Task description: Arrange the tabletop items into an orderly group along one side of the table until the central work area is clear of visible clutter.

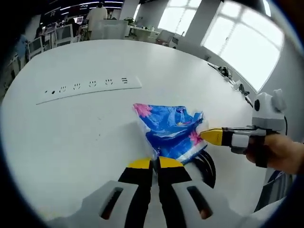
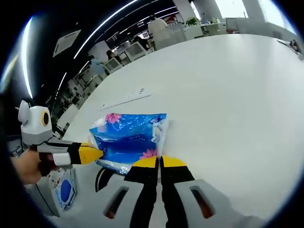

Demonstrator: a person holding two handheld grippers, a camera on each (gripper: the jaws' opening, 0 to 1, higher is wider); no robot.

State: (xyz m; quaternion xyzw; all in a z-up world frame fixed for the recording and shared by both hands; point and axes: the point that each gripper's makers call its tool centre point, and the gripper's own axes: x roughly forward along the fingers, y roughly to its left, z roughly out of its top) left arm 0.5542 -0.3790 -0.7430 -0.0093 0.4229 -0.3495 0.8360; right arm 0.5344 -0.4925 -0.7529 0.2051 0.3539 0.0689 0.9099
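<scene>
Packet (image 1: pixel 171 130) lies pinched between 2 closed claws, left (image 1: pixel 155 164) and right (image 2: pixel 159 162); uneven pulling could tear it or drop it off the near tabletop (image 1: pixel 95 142) edge.

Print on the blue packet (image 1: pixel 171 129) is too small to read, a dark ring (image 1: pixel 208 167) at lower right lies half hidden under it, and distant desks blur.

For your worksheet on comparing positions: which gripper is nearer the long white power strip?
Left. The left gripper pinches the blue packet's edge facing the power strip; the right gripper holds the opposite edge.
</scene>
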